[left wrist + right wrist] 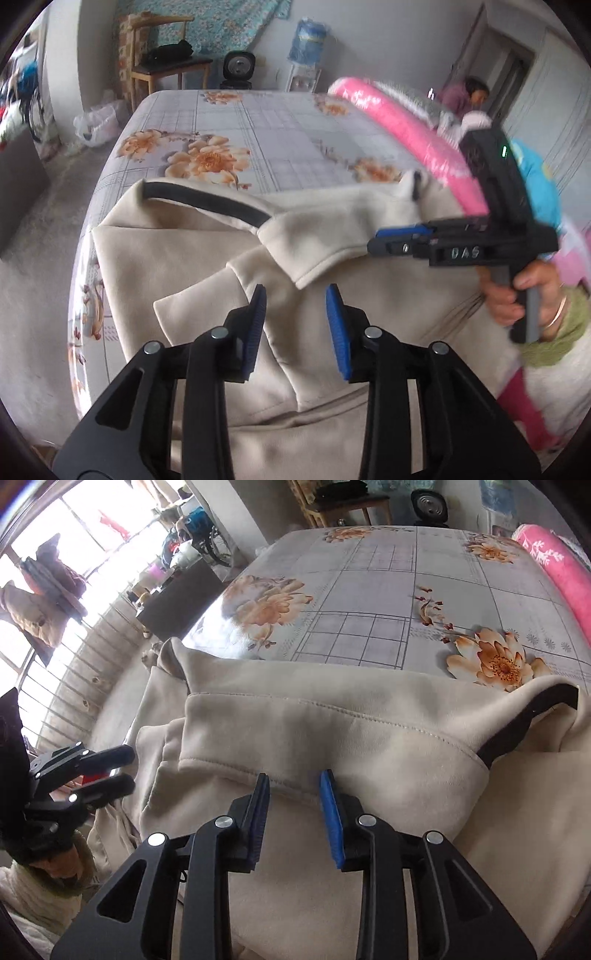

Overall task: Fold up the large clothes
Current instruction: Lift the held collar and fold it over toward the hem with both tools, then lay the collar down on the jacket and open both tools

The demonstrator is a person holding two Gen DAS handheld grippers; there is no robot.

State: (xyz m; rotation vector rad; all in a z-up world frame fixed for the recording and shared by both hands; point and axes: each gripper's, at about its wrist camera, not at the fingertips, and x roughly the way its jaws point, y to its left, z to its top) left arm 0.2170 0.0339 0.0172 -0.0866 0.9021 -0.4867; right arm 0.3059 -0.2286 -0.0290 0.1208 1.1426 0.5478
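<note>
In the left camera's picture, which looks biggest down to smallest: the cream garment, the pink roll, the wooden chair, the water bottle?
1. Cream garment, though it is nearest the camera.
2. Pink roll.
3. Wooden chair.
4. Water bottle.
The chair and bottle stand farthest back, so they look shrunken.

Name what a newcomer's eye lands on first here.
A big cream fleece garment with a black neck band lies spread over the near end of the bed, with a folded flap on top. Behind it stretches the grey floral bedsheet, and a bright pink rolled blanket lies along its right edge.

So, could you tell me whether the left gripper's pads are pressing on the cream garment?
Apart. In the left wrist view the left gripper has jaws standing open above the cream garment, nothing pinched between them.
</note>
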